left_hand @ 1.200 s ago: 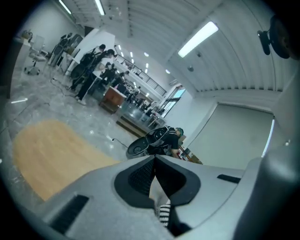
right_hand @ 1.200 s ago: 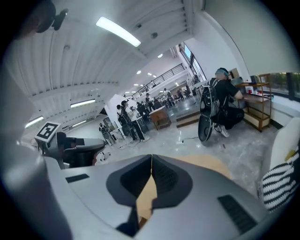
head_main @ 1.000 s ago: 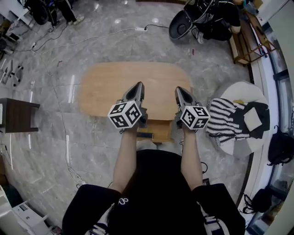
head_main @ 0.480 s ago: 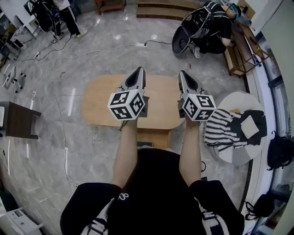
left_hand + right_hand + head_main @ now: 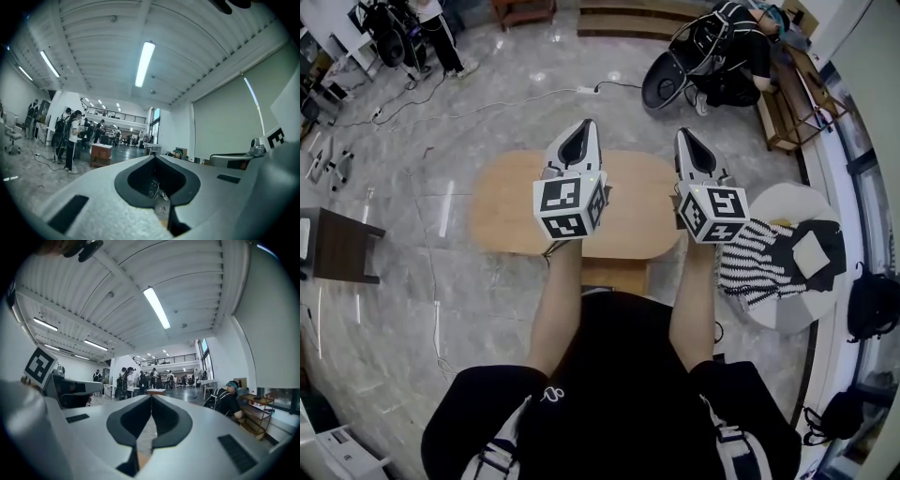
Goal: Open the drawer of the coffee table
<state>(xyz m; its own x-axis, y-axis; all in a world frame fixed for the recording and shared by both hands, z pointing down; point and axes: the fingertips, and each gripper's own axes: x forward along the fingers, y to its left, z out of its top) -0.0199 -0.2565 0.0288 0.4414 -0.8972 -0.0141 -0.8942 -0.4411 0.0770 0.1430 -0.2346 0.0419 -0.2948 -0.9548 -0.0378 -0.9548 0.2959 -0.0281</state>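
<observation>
Left claw (image 5: 581,131) and right claw (image 5: 687,139), pressed together and empty, rise clear of the coffee table's (image 5: 506,206) near edge, so I judge the drawer (image 5: 614,277) already open.

We are noting a pale tan wooden oval coffee table (image 5: 502,202) against a grey veined marble floor (image 5: 412,309). The grey left gripper (image 5: 581,128) and grey right gripper (image 5: 685,134) are showing black-and-white square markers (image 5: 562,195). A black-and-white striped cloth (image 5: 750,267) is contrasting with a white round seat (image 5: 787,202).
</observation>
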